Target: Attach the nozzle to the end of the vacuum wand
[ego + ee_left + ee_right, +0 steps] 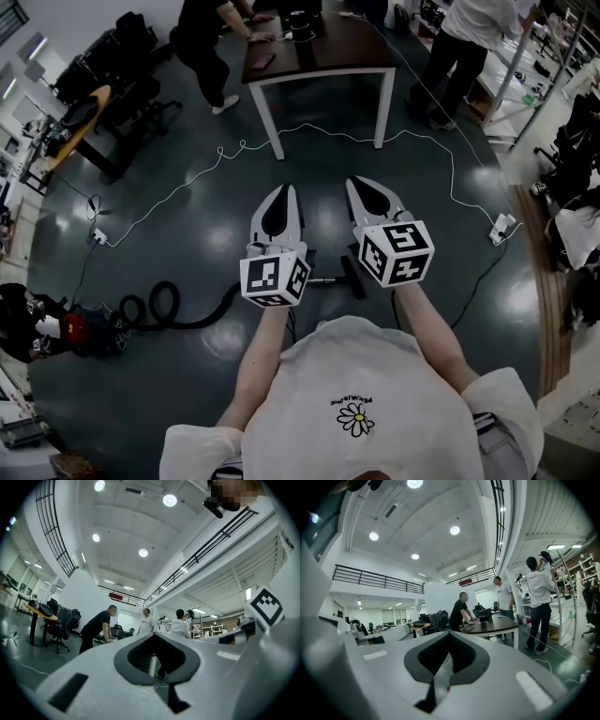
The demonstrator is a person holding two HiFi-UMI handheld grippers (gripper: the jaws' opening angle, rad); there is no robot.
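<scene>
In the head view both grippers are held level above the dark floor, side by side. My left gripper (pixel 280 199) is shut with nothing between its jaws, and so is my right gripper (pixel 367 190). On the floor below them lies a short black wand piece (pixel 323 280) with a black nozzle (pixel 354 278) at its right end, partly hidden by the marker cubes. A black vacuum hose (pixel 164 305) coils away left to a red and black vacuum body (pixel 84 330). Each gripper view shows its own jaws closed, left gripper (pixel 154 638) and right gripper (pixel 449 638), pointing into the room.
A dark-topped table (pixel 319 58) with white legs stands ahead, with people (pixel 208 42) around it. A white cable (pixel 187 183) snakes across the floor to a power strip (pixel 503 228) at right. Office chairs (pixel 112 66) and desks line the left side.
</scene>
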